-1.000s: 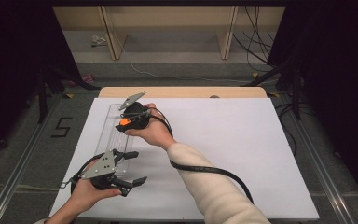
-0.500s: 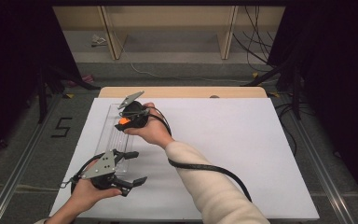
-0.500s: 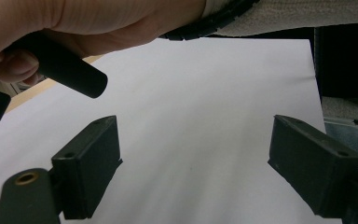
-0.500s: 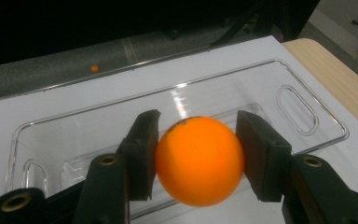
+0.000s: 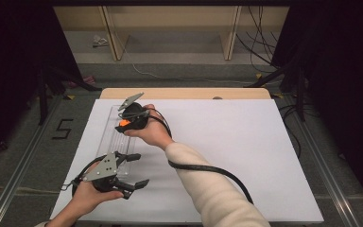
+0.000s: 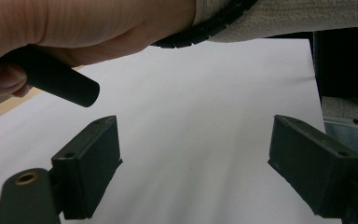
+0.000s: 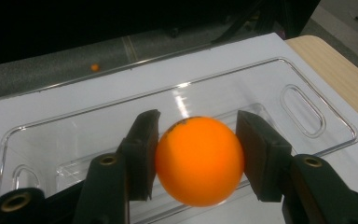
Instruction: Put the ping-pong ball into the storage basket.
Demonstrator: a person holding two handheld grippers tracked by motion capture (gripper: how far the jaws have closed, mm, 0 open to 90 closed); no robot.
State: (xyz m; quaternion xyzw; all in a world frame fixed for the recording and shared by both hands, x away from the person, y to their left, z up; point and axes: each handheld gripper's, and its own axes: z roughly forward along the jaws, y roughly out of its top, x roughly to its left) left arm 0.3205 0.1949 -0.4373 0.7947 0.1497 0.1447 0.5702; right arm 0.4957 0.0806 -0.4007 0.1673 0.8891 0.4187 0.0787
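An orange ball (image 7: 199,159) sits between the two black jaws of my right gripper (image 7: 198,158), and both pads press on its sides. It hangs over a clear plastic tray (image 7: 303,105) lying on the white table cover. From above, the right gripper (image 5: 128,122) is over the far part of the tray (image 5: 109,137) at the table's left, with the ball (image 5: 123,123) peeking out orange. My left gripper (image 5: 133,170) is held near the front left corner, jaws wide apart. Its own camera shows the left gripper (image 6: 193,172) with bare white cover between the pads.
A second small orange ball (image 7: 94,67) lies on the grey floor beyond the table edge. The person's right forearm (image 5: 203,189) and a black cable (image 5: 217,171) cross the cover diagonally. A wooden table edge (image 5: 184,93) runs along the far side.
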